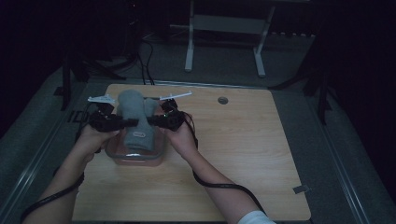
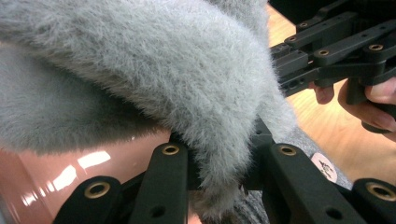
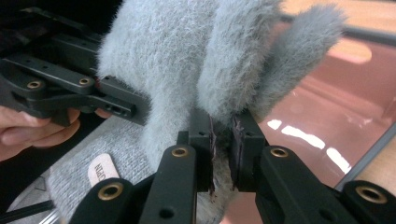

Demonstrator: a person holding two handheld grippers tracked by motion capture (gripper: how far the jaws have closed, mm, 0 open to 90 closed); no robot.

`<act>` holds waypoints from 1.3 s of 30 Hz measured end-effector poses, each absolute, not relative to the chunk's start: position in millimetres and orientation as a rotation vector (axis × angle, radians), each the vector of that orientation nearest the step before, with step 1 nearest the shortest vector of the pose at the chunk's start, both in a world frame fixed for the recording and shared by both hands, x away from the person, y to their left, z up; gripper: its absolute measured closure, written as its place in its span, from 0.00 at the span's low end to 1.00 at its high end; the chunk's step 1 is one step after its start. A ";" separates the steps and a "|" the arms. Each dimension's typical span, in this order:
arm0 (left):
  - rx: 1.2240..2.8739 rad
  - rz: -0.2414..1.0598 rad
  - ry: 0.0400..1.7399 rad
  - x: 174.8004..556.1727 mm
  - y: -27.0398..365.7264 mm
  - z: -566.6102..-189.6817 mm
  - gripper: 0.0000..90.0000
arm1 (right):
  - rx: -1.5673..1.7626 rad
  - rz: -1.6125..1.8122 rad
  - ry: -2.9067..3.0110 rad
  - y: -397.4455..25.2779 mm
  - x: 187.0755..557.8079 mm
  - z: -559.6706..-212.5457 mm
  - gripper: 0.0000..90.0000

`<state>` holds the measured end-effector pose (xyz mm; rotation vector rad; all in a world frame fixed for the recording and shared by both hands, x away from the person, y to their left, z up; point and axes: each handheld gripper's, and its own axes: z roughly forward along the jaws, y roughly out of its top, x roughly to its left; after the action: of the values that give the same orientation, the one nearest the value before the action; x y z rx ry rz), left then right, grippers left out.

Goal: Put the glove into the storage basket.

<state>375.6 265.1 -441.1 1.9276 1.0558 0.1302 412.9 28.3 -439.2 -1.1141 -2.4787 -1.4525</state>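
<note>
A grey fuzzy cloth item (image 1: pixel 132 112) with a small pink label (image 1: pixel 139 134) hangs over a pinkish container (image 1: pixel 154 158) at the table's left. My left gripper (image 1: pixel 132 122) grips it from the left and my right gripper (image 1: pixel 152 120) from the right, tips close together. In the left gripper view the jaws pinch a fold of the fuzzy cloth (image 2: pixel 187 70) at my left gripper (image 2: pixel 219 179), with the right gripper (image 2: pixel 327 51) beyond. In the right gripper view my right gripper (image 3: pixel 222 149) is shut on a fold of the cloth (image 3: pixel 177 51), with the left gripper (image 3: pixel 70 88) opposite.
The wooden table (image 1: pixel 243 140) has a round cable hole (image 1: pixel 222 100) at the back. The container's glossy pink inside (image 3: pixel 322 116) lies under the cloth. White frame legs (image 1: pixel 189 46) stand on the floor behind the table. The surroundings are dark.
</note>
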 end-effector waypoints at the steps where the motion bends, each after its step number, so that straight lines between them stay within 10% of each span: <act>1: 1.935 0.129 1.064 377.5 263.9 -446.6 0.85 | -1.122 -1.430 -2.493 29.5 414.7 -444.4 0.90; 29: 2.220 0.119 1.317 421.9 231.7 -502.6 0.80 | -1.300 -0.960 -2.775 66.2 446.0 -497.0 0.84; 39: 2.238 0.265 1.402 419.6 226.5 -497.1 0.34 | -1.127 -1.139 -2.814 51.3 436.9 -470.0 0.43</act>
<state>419.6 226.5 -497.1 2.2384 1.4023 0.2645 436.9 51.3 -470.0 -1.1271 -2.8140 -1.1386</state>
